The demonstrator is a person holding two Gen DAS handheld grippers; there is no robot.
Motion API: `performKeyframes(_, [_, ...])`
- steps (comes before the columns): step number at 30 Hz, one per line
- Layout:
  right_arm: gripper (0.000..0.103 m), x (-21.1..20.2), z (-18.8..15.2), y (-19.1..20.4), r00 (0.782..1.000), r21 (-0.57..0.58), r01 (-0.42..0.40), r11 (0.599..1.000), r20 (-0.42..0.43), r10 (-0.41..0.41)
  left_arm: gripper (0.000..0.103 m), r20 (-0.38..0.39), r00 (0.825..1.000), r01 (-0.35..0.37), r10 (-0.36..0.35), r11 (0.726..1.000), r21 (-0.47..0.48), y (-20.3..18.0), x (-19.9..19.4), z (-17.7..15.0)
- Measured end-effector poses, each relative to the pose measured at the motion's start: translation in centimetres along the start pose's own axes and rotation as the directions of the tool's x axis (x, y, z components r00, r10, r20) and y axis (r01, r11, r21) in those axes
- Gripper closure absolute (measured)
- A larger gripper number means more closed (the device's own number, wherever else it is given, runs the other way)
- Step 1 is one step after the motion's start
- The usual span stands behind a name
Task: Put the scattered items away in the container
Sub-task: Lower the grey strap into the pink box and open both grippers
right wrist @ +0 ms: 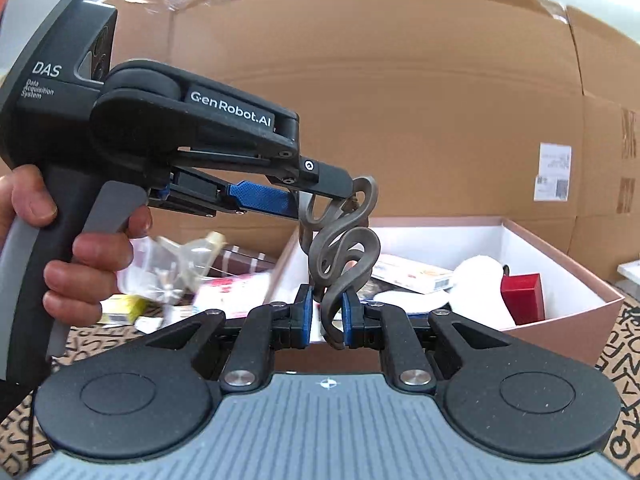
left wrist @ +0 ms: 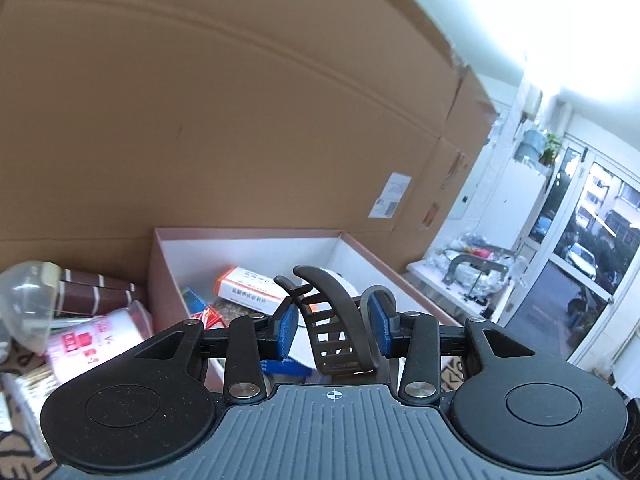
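Note:
A grey wavy hair claw clip [right wrist: 344,248] hangs in the air just in front of the pink box with a white inside [right wrist: 560,264]. My right gripper [right wrist: 328,316] is shut on its lower end. My left gripper [right wrist: 328,196], held by a hand [right wrist: 92,248], grips its upper end from the left. In the left wrist view the clip [left wrist: 336,312] shows its teeth between the blue pads of the left gripper [left wrist: 332,328], above the box [left wrist: 248,236]. It looks like one clip held by both grippers.
In the box lie an orange-and-white medicine carton [left wrist: 248,288], a red box [right wrist: 522,296] and a white lump [right wrist: 476,280]. Left of it sit a brown striped item [left wrist: 96,296], a pink-printed pack [left wrist: 96,344] and clear plastic [left wrist: 24,300]. Tall cardboard boxes [right wrist: 400,100] stand behind.

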State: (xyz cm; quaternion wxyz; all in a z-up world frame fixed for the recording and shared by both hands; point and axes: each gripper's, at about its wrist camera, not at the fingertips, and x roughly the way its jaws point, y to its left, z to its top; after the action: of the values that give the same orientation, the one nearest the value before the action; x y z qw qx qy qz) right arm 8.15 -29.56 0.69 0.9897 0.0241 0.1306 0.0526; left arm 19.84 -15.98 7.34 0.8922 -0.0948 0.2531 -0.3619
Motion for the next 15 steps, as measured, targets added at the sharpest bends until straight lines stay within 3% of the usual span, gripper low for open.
performKeyframes(12, [0.085, 4.9, -0.4, -1.7, 0.998, 0.028, -0.007, 1.0, -0.058, 0.008, 0.062, -0.051, 0.997, -0.052, 0.05, 0.998, -0.022, 2.7, 4.3, 0.5])
performKeyframes(14, [0.085, 4.6, -0.5, -1.7, 0.998, 0.015, 0.0, 1.0, -0.055, 0.001, 0.048, -0.058, 0.997, -0.062, 0.06, 0.998, -0.025, 2.9, 4.6, 0.4])
performKeyframes(15, [0.081, 4.2, -0.5, -1.5, 0.999, 0.013, 0.006, 1.0, -0.05, -0.005, 0.03, -0.055, 0.996, -0.076, 0.074, 0.997, -0.032, 2.9, 4.6, 0.4])
